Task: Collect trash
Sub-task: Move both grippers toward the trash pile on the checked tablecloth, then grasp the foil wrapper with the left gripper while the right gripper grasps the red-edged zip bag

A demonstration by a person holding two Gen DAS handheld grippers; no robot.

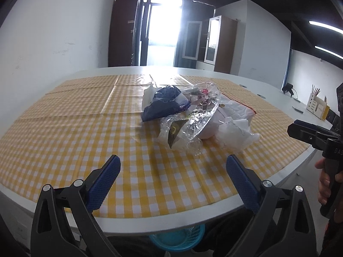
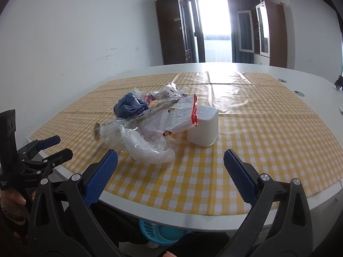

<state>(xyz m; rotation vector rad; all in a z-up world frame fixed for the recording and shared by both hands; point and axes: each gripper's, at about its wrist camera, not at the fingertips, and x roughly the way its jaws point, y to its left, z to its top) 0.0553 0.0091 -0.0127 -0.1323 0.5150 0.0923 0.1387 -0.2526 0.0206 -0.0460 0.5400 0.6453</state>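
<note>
Heaped mid-table on the yellow checked cloth (image 2: 257, 145): one crumpled blue wrapper (image 2: 128, 107), one clear crinkled plastic bag (image 1: 193, 117), one white bag with a red strip (image 2: 182, 117), one wad of white plastic (image 2: 148, 147), one white tub (image 2: 203, 128) at the heap's right — touching, overlapping. Left tool (image 1: 173, 165) and right tool (image 2: 170, 158) both spread wide, gripping nothing, poised near the table's near edge (image 2: 171, 218). Bare cloth all round the heap. One blue basket (image 2: 158, 233) below the edge.
</note>
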